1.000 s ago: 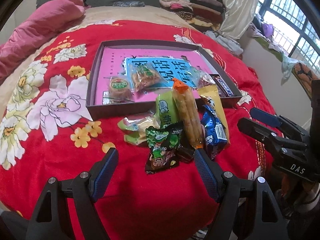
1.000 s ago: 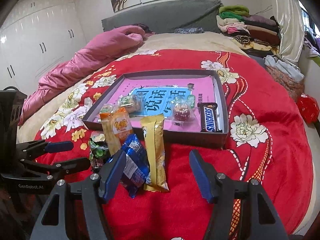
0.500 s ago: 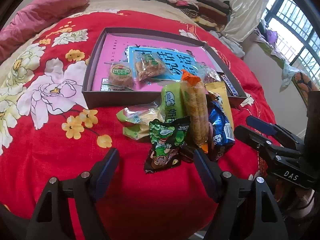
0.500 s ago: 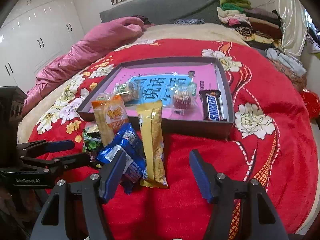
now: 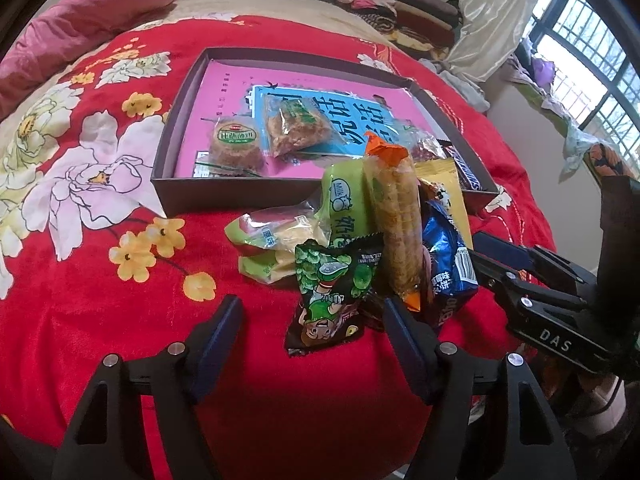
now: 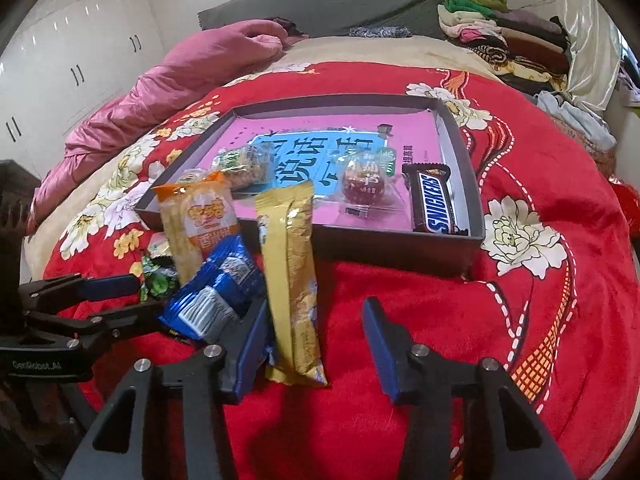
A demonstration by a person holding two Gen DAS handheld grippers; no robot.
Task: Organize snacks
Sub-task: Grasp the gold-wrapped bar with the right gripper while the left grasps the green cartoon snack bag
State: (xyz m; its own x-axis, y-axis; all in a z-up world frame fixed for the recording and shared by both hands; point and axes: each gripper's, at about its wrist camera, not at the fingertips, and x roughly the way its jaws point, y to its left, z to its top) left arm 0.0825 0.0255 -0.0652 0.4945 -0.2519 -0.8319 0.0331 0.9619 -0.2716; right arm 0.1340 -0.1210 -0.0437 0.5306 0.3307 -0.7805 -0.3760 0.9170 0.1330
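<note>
A pile of snack packets lies on the red blanket in front of a dark shallow box (image 5: pixel 180 196). My left gripper (image 5: pixel 311 314) is low over the pile. Its jaws are closing, and the green pea packet (image 5: pixel 328 292) lies between them, untouched by the left pad. My right gripper (image 6: pixel 314 316) straddles the long gold packet (image 6: pixel 292 272). Those jaws are closing too: the left pad is at the packet's edge and the right pad stands clear of it. An orange wafer packet (image 5: pixel 396 220) and a blue packet (image 6: pixel 216 284) lean in the pile.
The box (image 6: pixel 474 216) holds a pink and blue book, a Snickers bar (image 6: pixel 434 200), a round red sweet (image 6: pixel 364 184) and two wrapped cakes (image 5: pixel 234 144). Pink bedding (image 6: pixel 180 76) lies at the back left, folded clothes (image 6: pixel 504 32) at the back right.
Both grippers have come lower and closer to the pile. The right jaws have narrowed markedly around the gold packet. The left jaws have narrowed a little.
</note>
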